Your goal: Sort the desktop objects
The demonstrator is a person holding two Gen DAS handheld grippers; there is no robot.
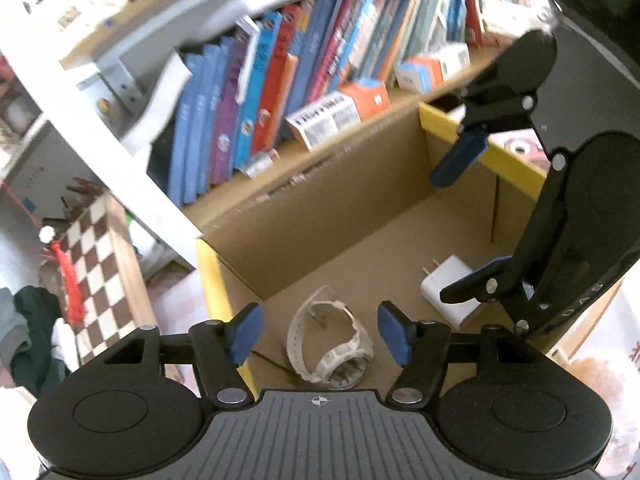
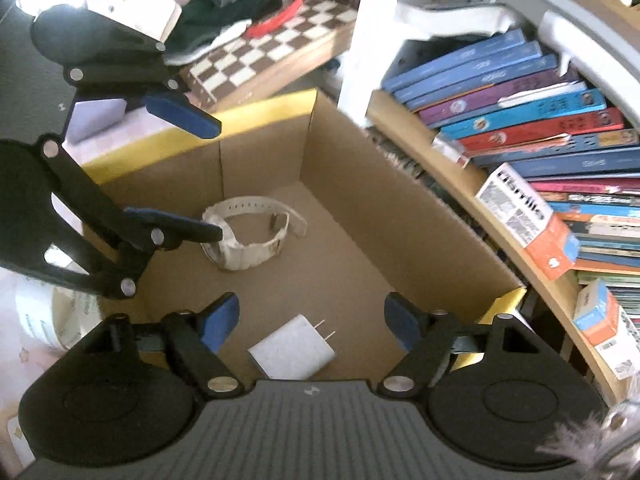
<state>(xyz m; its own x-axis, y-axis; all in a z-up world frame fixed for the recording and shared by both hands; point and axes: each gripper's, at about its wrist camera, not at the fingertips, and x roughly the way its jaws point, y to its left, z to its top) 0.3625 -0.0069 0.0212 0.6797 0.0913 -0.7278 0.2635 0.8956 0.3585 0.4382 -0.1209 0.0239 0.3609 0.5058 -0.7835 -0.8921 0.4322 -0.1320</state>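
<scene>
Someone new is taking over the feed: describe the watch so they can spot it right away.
Find the open cardboard box with yellow-edged flaps, standing against the bookshelf. Two things lie on its floor: the white watch and a charger. The watch is the looped, ribbed strap with a round face, unlike the flat, square charger with two metal prongs.

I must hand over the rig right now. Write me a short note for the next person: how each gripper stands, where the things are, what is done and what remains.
Left gripper: open, empty, above the cardboard box, over the watch.
Right gripper: open, empty, above the same box, over the charger.
White watch: lying on the box floor.
White charger: also on the box floor, apart from the watch, prongs showing.
Done: both items are in the box, neither is held.
Left: these views show no other loose desktop item for certain. Check the desk outside the box before you continue.
</scene>
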